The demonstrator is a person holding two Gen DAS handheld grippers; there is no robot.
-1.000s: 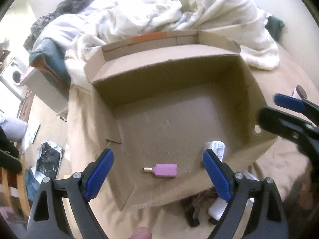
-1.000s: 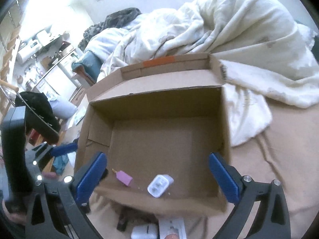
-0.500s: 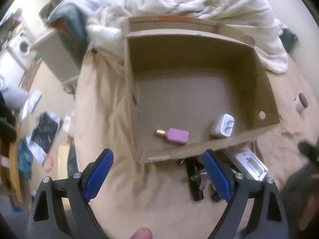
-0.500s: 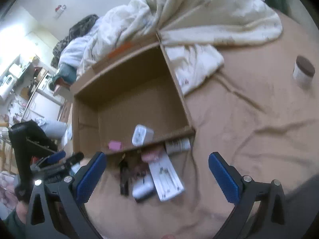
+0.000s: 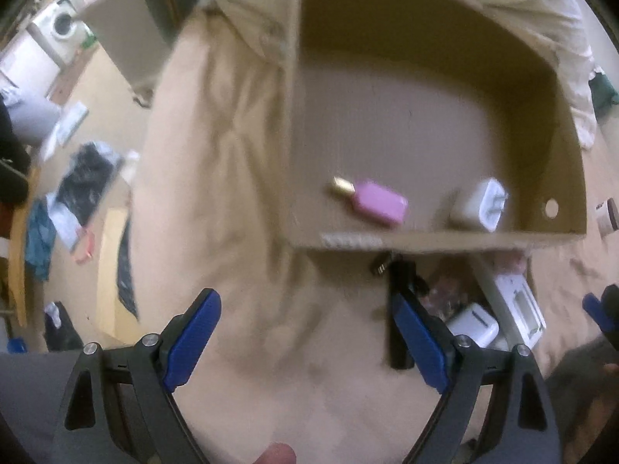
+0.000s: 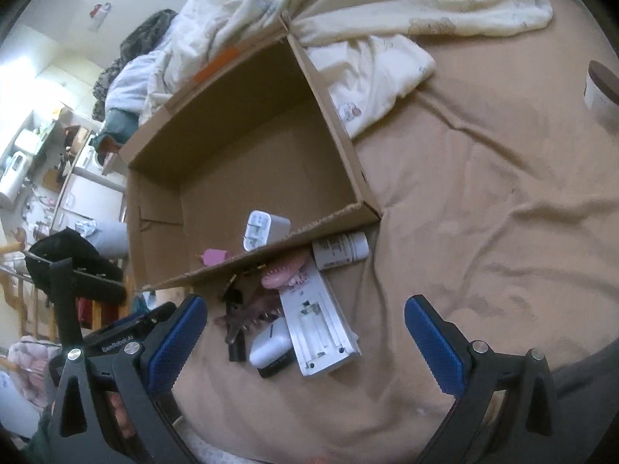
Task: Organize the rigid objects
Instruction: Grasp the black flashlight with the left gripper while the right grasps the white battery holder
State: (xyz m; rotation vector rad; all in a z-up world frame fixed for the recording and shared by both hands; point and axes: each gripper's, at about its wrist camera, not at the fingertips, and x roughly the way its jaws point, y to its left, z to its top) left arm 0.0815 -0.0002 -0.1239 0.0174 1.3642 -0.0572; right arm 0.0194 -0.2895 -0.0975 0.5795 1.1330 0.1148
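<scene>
Left wrist view. Left gripper (image 5: 305, 332) was spread wide with nothing between its blue pads, over bare tan bedsheet (image 5: 232, 193) near the front wall of the cardboard box (image 5: 425, 240). The view was blurred. Inside the box, close to that front wall, lay a pink bottle (image 5: 377, 203) on its side: long axis ran roughly along the wall, gold cap towards the box's left side. A white charger plug (image 5: 479, 205) lay beside it, nearer the box's right wall, its prong face turned towards that wall. Outside the front wall sat a small pile: a black stick-shaped item (image 5: 398, 309) with its long axis running away from the box, a white case (image 5: 474, 324), a white flat device (image 5: 520, 309). A blue pad tip of the other gripper showed at the right edge.

Right wrist view. Right gripper (image 6: 305, 332) was likewise wide open and empty, over the sheet in front of the box (image 6: 271, 255). The pile was sharp here: the white flat device (image 6: 321, 328) lay open-side up, long axis pointing at the box's front wall; the white case (image 6: 271, 344) lay touching it; a pink hair claw (image 6: 286, 270) sat against the box wall; a white tube (image 6: 340, 249) lay along that wall. This view alone showed a brown-lidded jar (image 6: 601, 89) well apart from the box and a cream duvet (image 6: 367, 11) behind the box. Only the top of the pink bottle (image 6: 214, 257) showed over the wall.
</scene>
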